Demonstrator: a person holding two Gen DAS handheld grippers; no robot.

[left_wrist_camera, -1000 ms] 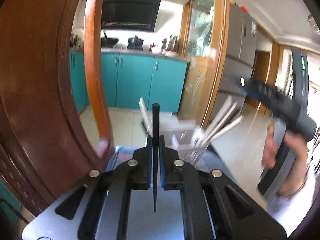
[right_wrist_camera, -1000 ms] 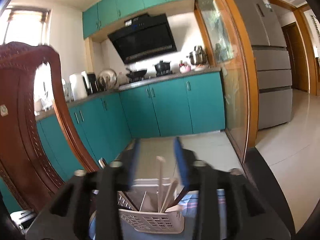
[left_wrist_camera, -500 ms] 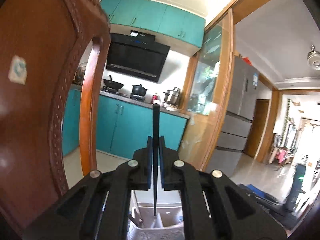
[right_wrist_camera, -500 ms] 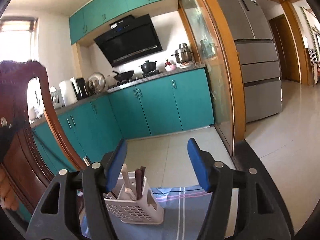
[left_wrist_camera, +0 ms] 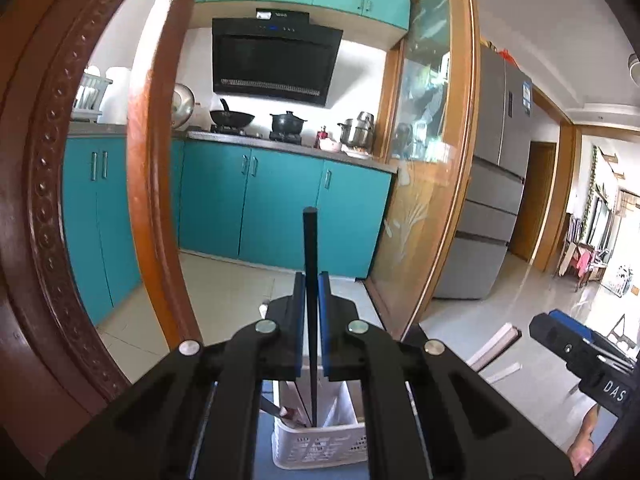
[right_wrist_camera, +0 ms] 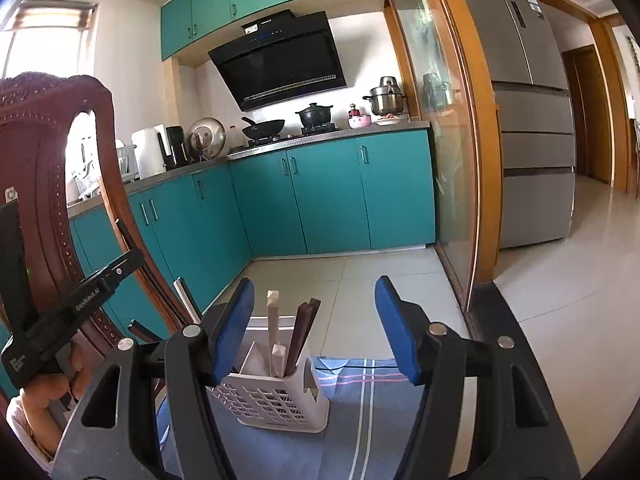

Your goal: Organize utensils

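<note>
- The left gripper (left_wrist_camera: pixel 311 280) has its blue-padded jaws pinched on a black chopstick (left_wrist_camera: pixel 310 264); the stick stands upright between the pads, its squared top well above them, its lower end reaching down into the white utensil basket (left_wrist_camera: pixel 320 446)
- The right gripper (right_wrist_camera: pixel 314 320) stands spread wide with nothing between its blue pads (right_wrist_camera: pixel 394 328); it hovers near the basket, on the camera's side of it
- In the right wrist view the white utensil basket (right_wrist_camera: pixel 276 400), with its perforated walls, holds a pale flat stick (right_wrist_camera: pixel 273 316), a shorter pale piece beside it, and two dark brown chopsticks (right_wrist_camera: pixel 305 328) leaning rightward; which compartment each sits in I cannot tell
- The basket rests on a blue-grey cloth (right_wrist_camera: pixel 372 420) with white and pink stripes
- At the left edge of the right wrist view a hand (right_wrist_camera: pixel 48 388) grips the handle of the left gripper
- A carved dark wooden chair back (left_wrist_camera: pixel 44 184) rises close on the left
- Behind stand teal cabinets (right_wrist_camera: pixel 332 192), a black range hood (right_wrist_camera: pixel 280 68), pots on the counter and a grey refrigerator (right_wrist_camera: pixel 532 120)
</note>
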